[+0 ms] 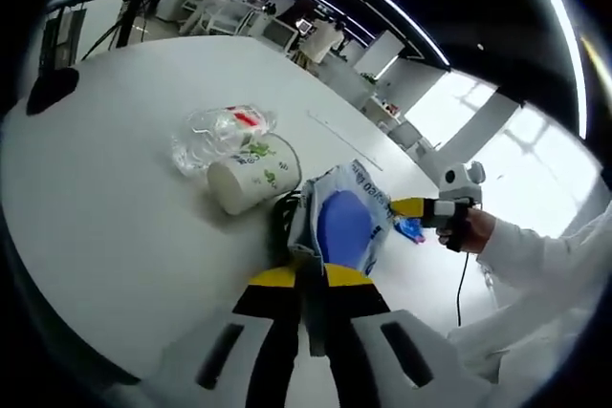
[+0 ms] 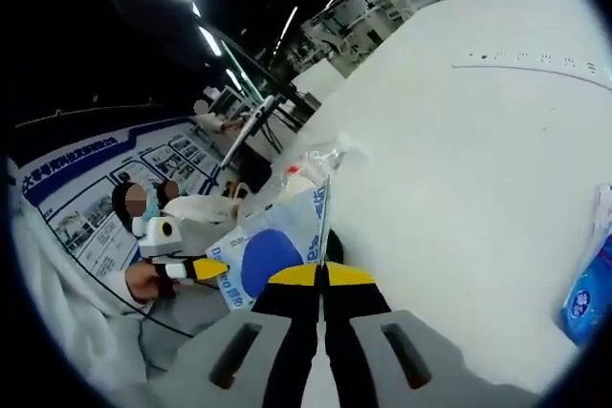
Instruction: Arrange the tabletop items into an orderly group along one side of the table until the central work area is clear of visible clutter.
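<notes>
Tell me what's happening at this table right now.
A person is tidying a white table with two handheld grippers. The left gripper is shut on a blue-and-white packet, and the right gripper is at the same packet's far edge. A tipped paper cup and a crumpled clear plastic bottle lie just beyond.
</notes>
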Motion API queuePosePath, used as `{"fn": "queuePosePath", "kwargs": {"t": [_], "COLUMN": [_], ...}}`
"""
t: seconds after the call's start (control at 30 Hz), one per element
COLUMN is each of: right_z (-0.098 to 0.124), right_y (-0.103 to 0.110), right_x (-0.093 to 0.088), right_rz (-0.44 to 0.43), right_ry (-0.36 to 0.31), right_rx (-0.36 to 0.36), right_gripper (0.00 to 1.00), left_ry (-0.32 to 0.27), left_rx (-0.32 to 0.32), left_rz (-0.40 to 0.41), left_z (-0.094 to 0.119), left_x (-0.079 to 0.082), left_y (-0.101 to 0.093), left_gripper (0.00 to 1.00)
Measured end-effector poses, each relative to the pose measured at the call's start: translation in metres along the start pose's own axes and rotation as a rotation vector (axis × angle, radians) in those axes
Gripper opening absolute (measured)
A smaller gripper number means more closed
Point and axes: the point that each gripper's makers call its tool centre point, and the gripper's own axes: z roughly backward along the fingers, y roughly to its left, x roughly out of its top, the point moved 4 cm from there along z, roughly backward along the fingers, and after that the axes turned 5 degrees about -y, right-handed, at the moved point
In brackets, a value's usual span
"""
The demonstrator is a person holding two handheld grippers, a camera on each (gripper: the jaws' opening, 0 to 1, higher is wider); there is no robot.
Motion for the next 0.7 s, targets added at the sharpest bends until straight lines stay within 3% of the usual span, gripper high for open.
{"fn": "queuePosePath", "kwargs": {"t": [0.37,0.7], "right_z": [0.023,0.052], "right_y": [0.021,0.034], "right_x": [0.024,0.053], "right_rz": [0.018,0.02], "right_ry": [-0.127,-0.284], "right_rx": [0.002,-0.033], "right_gripper": [0.0,0.0], "left_ry": [-0.024,-0.006], "left_rx": [-0.062,-0.152], "left_rz": [-0.056,-0.161], "left_z": [0.004,-0.013], "left_x": [0.038,0.085], "left_y": [-0.028,-0.055], "left_gripper": [0.04,0.04]}}
